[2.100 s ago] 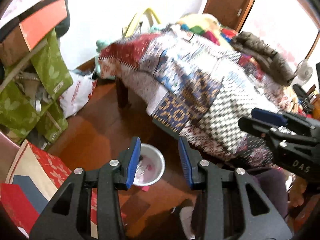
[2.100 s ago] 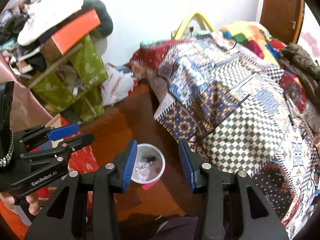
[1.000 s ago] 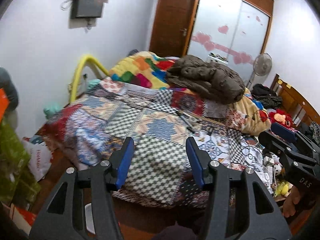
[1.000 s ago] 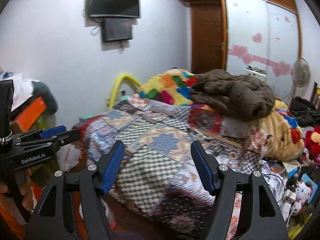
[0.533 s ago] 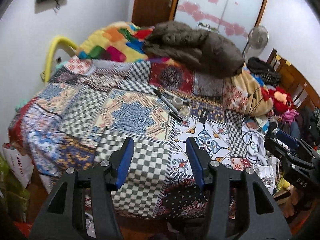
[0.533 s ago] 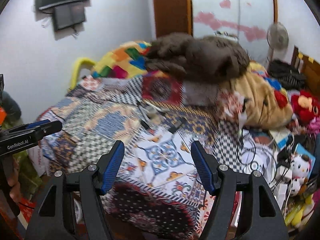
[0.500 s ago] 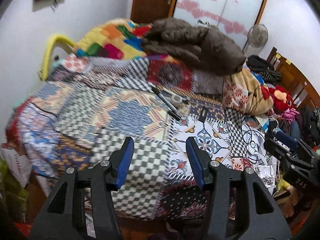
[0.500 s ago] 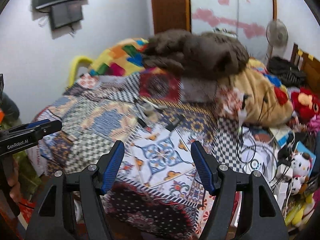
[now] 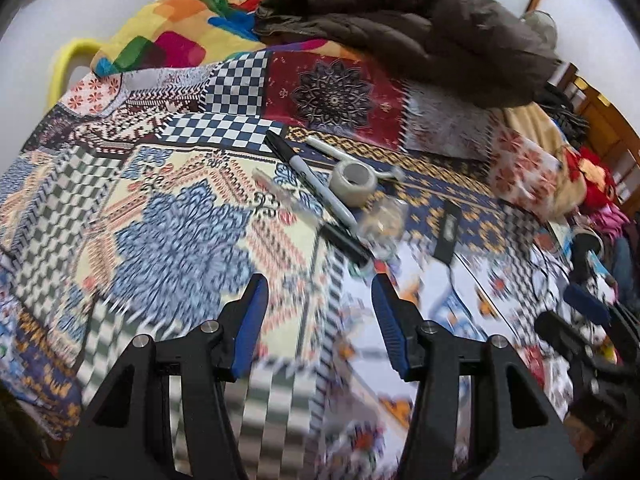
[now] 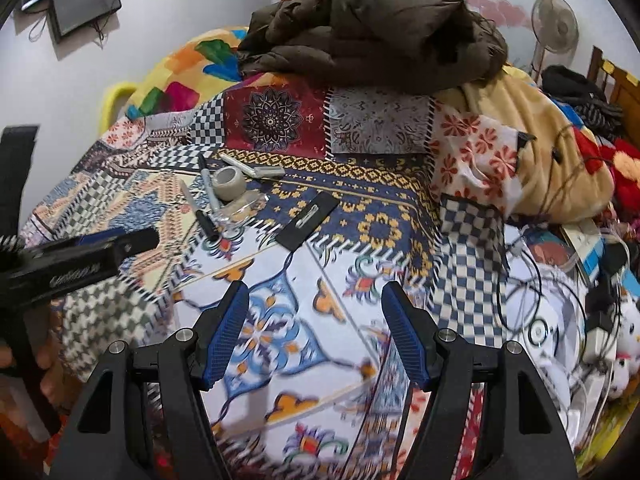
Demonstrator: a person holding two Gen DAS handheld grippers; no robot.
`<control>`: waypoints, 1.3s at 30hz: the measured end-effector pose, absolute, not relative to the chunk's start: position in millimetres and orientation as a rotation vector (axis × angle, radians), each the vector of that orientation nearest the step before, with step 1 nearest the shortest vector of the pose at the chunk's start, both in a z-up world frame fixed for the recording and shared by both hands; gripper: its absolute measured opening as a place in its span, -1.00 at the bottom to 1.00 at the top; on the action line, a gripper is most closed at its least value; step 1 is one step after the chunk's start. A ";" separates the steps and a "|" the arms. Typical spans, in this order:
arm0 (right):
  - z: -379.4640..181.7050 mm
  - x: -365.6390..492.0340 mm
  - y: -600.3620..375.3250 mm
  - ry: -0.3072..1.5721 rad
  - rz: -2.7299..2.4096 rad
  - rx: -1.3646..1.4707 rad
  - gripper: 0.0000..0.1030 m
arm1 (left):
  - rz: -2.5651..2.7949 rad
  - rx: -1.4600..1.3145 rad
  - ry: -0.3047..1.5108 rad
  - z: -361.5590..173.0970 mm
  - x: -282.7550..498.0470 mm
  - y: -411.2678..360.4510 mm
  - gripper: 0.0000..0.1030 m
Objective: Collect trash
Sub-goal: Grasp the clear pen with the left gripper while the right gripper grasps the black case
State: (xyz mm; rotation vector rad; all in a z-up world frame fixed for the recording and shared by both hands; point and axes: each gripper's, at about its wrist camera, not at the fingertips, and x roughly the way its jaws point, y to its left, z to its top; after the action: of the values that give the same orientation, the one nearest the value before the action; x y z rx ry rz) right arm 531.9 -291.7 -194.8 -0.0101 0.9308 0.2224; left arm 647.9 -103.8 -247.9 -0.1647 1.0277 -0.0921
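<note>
Small items lie together on a patchwork bedspread (image 9: 180, 216): a grey tape roll (image 9: 354, 182) (image 10: 229, 183), a black-and-white marker (image 9: 310, 178) (image 10: 207, 186), a crumpled clear plastic wrapper (image 9: 382, 220) (image 10: 240, 210), a short black pen (image 9: 346, 246) (image 10: 206, 222), a white stick (image 9: 340, 156) and a flat black card (image 9: 448, 232) (image 10: 307, 220). My left gripper (image 9: 318, 312) is open and empty, above the bedspread just short of the items. My right gripper (image 10: 316, 334) is open and empty, further right over the bed.
A brown jacket (image 10: 372, 32) and a bright multicoloured blanket (image 9: 168, 36) are piled at the far end of the bed. Cables, plush toys and boxes (image 10: 580, 280) crowd the right side. A fan (image 10: 554, 20) stands behind.
Both grippers swung up from a waste bin on the floor to the bed, then moved forward and lower toward the items. Both stayed open and empty.
</note>
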 end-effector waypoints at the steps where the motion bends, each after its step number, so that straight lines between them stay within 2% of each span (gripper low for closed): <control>1: -198.0 535.7 -290.7 0.929 0.223 -0.020 0.27 | -0.084 -0.170 1.032 -253.0 654.9 -102.9 0.03; 8: -226.9 583.3 -283.5 0.966 0.244 -0.018 0.27 | -0.097 -0.240 1.045 -279.6 692.2 -105.1 0.03; 16: -251.8 625.3 -263.5 1.010 0.232 -0.033 0.27 | 0.006 -0.096 0.997 -287.5 702.4 -126.6 0.03; 22: -256.4 618.1 -254.8 0.971 0.154 -0.115 0.27 | 0.040 -0.068 0.992 -289.9 694.7 -119.6 0.02; 29: -259.7 612.2 -280.8 0.972 0.139 -0.060 0.27 | -0.010 -0.080 1.014 -289.8 688.7 -104.0 0.02; 32: -259.4 614.6 -286.4 0.968 0.130 -0.058 0.27 | -0.008 -0.084 1.014 -289.5 687.0 -102.3 -0.06; 34: -258.4 616.3 -285.5 0.968 0.131 -0.058 0.27 | 0.012 -0.096 1.007 -289.3 685.9 -100.8 -0.19; 39: -259.7 625.7 -279.6 0.948 0.123 -0.058 0.26 | 0.028 -0.082 0.981 -292.0 682.7 -102.8 -0.23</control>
State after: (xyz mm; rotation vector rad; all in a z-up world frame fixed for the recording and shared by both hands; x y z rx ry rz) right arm 625.7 -279.6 -259.7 -0.0576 0.9481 0.1228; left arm 682.7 -102.8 -292.0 -0.0818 0.9811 0.0278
